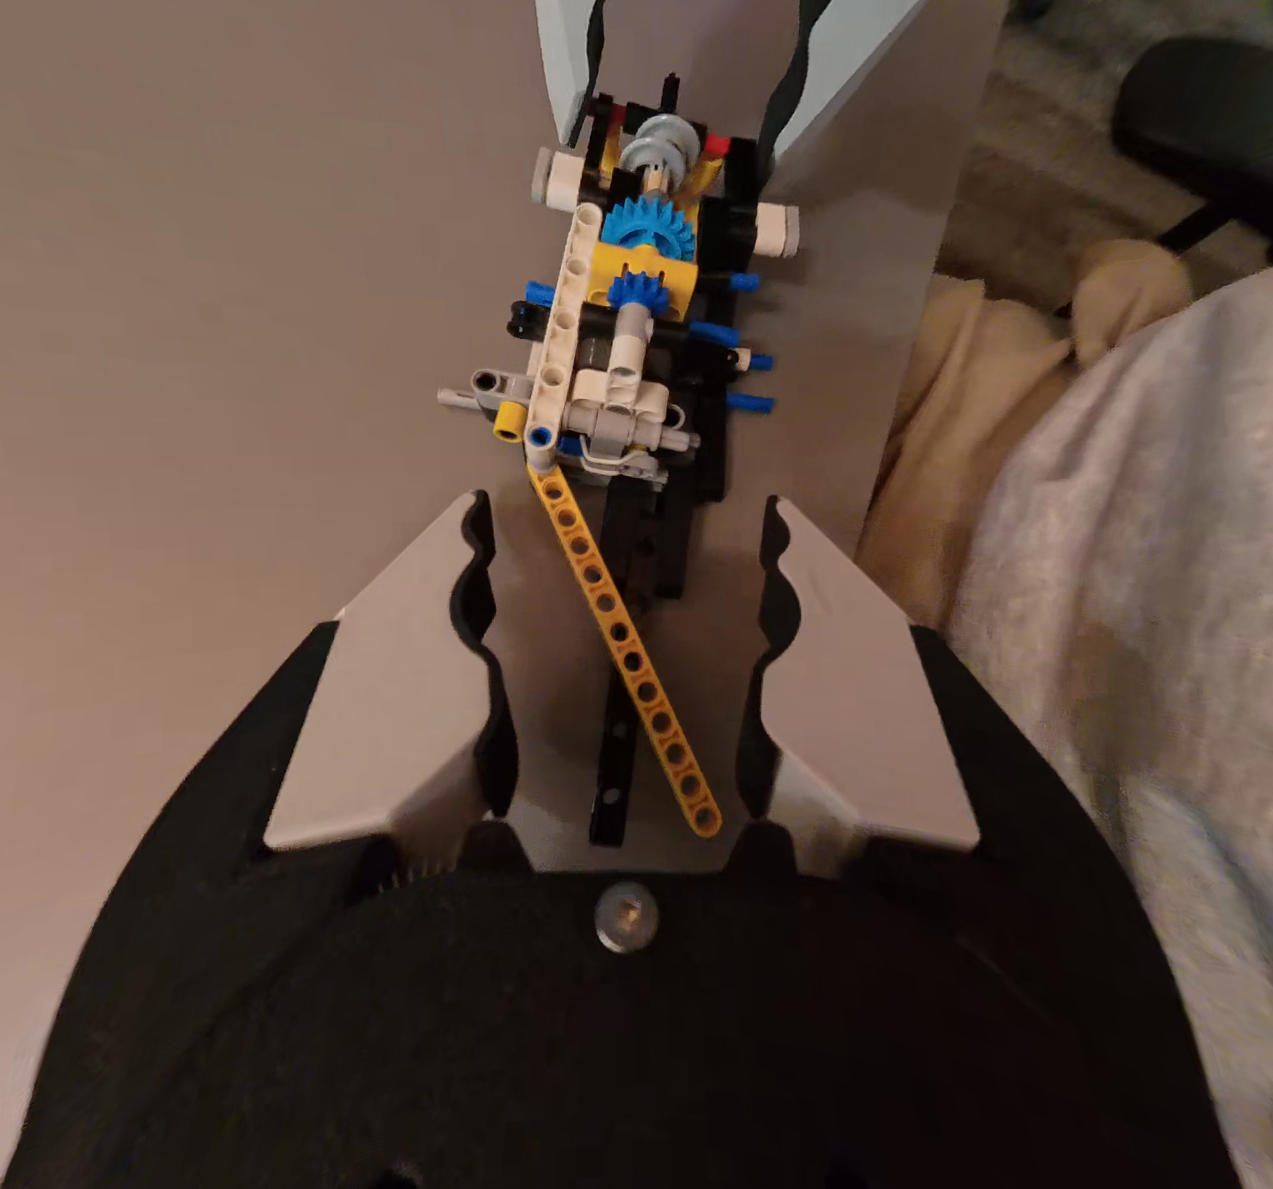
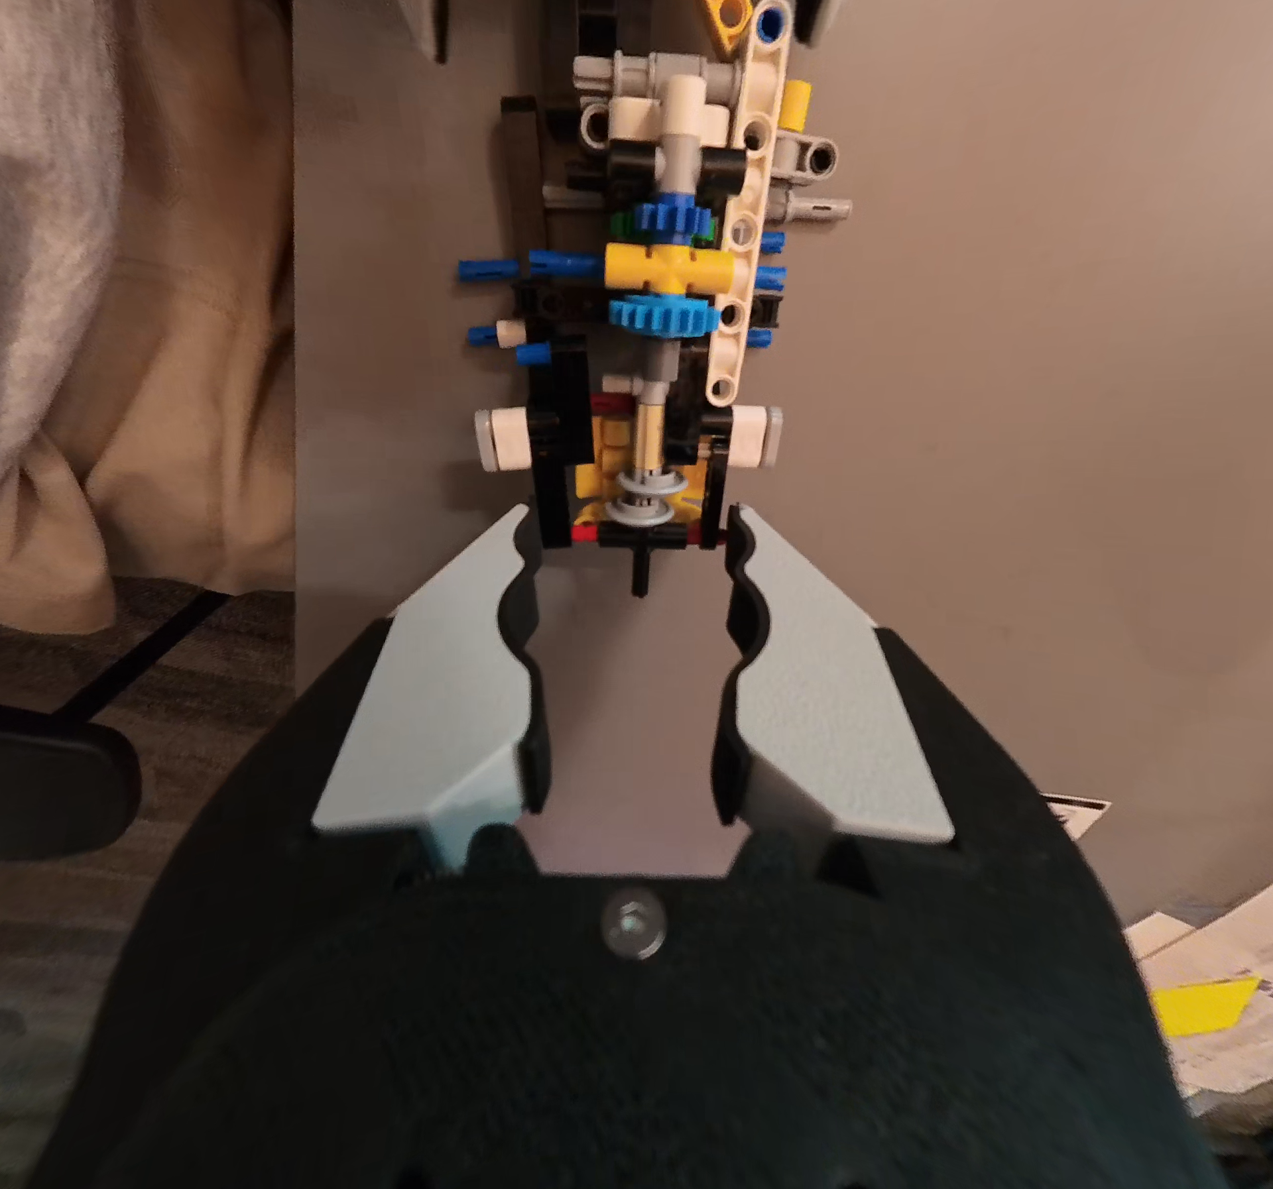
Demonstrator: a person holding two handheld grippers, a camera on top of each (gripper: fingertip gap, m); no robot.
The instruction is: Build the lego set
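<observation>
A lego technic model (image 1: 640,302) lies on the grey table (image 1: 241,329). It has black frames, a white beam, blue gears, a yellow block and blue pins. It also shows in the right wrist view (image 2: 661,274). A long yellow beam (image 1: 620,632) hangs from the model's near end, crossing a black beam (image 1: 620,708). My left gripper (image 1: 625,503) is open, with both beams lying untouched between its fingers. My right gripper (image 2: 630,519) is at the model's far end, its fingertips pressed on both sides of the black end frame (image 2: 558,467).
The table's edge runs down the right of the left wrist view. Beyond it are beige fabric (image 1: 964,433), a grey sleeve (image 1: 1116,605) and a black chair base (image 1: 1198,116). Papers with a yellow piece (image 2: 1205,1004) lie on the table at the right. Some 10 cm of space lies between my two pairs of fingers.
</observation>
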